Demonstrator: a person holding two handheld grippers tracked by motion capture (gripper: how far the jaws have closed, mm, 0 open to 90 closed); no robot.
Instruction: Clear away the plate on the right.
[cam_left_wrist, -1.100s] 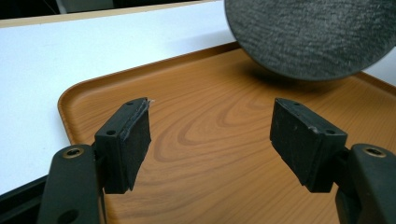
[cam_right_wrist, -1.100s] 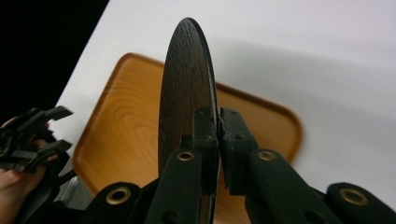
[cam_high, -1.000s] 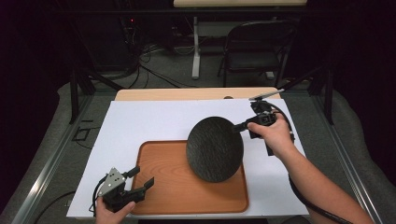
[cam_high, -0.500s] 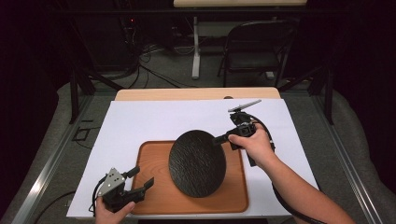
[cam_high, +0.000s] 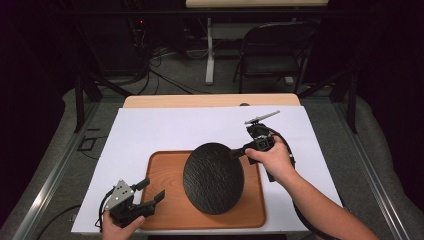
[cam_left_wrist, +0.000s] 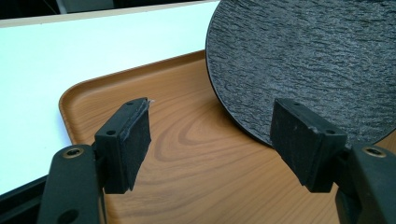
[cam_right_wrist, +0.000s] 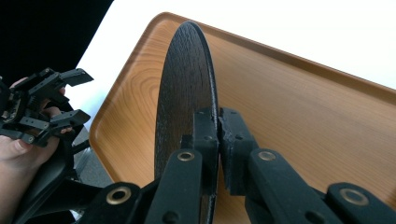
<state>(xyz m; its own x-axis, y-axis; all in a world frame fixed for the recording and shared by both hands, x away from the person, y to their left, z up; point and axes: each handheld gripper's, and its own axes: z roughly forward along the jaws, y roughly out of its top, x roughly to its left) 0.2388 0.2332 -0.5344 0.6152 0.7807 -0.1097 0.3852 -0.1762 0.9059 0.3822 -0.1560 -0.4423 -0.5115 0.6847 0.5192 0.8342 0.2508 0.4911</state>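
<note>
From the high view, the right gripper pinches the black plate at the plate's edge, at about 2 o'clock on the plate. Its jaws are closed tight on the rim. The plate is tipped, not flat, and it sits over the right half of the wooden tray. I think it is held by the edge so it can be laid down into the tray with nothing stuck under it. The left gripper rests at about 8 o'clock from the plate, at the tray's near left corner. Its jaws stand wide apart and hold nothing. It looks like it waits close by so it can help steady the tray or the plate. The tray lies on a big white sheet that covers the table.

In the left gripper view, the two black pads stand far apart with only bare tray between them. The plate leans in at 1 o'clock, just past the right pad, not touching it as far as I can tell.

In the right gripper view, the plate stands on its edge, thin side toward us, and the two jaws squeeze its rim from both sides. The tray spreads out behind it. The left gripper shows at 9 o'clock, open, well apart from the plate
</note>
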